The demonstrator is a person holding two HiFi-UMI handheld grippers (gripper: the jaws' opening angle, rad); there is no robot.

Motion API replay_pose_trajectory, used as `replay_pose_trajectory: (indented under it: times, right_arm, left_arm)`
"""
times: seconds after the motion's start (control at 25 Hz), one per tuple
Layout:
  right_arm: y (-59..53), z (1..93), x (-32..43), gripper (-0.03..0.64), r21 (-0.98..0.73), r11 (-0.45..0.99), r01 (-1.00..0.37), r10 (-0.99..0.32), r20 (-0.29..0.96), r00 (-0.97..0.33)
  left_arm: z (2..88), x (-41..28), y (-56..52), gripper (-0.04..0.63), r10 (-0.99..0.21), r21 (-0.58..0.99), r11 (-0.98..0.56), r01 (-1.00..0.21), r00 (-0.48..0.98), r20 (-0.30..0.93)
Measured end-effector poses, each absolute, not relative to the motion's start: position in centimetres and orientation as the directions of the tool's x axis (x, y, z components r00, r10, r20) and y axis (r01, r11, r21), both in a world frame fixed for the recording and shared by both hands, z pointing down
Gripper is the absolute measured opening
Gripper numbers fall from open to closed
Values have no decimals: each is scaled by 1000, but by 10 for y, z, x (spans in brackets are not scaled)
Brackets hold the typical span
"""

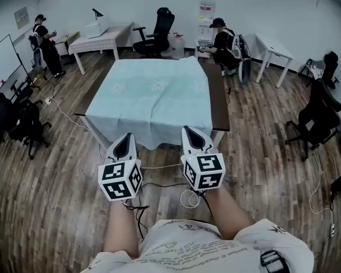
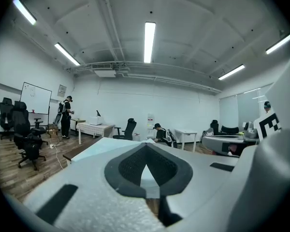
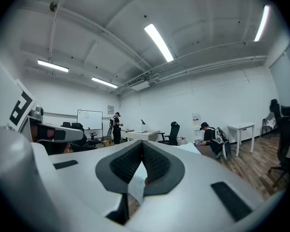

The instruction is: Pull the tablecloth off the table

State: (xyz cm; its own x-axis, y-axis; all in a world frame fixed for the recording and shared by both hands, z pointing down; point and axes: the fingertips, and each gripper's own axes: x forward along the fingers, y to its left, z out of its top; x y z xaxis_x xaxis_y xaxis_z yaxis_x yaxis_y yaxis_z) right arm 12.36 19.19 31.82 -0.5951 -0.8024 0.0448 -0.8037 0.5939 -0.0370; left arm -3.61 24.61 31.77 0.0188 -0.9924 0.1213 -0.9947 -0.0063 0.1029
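Head view: tablecloth still covers the surface; left gripper and right gripper fingers clench its lower edge; pulling remains.

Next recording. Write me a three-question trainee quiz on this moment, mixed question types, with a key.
1. True or false: the left gripper and the right gripper both have their jaws closed.
2. The tablecloth is: A) bunched on the floor; B) spread over the table; C) draped on a chair.
3. How many other people show in the head view?
Key: 1 true, with cloth between the jaws; 2 B; 3 two, a person standing far left, another person low by the back wall.
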Motion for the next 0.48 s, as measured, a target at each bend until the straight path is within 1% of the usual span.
replay_pose_trajectory:
  times: [0.32,0.48]
  right_arm:
    - [187,328,94,14,24,594,-804,-804,29,-594]
    - [181,331,89,14,2,587,-810,-809,30,-586]
  left_arm:
    - [323,-62,234,12,-992,98,-8,-995,20,124]
    - [330,-70,228,12,-991,104,-16,-994,30,134]
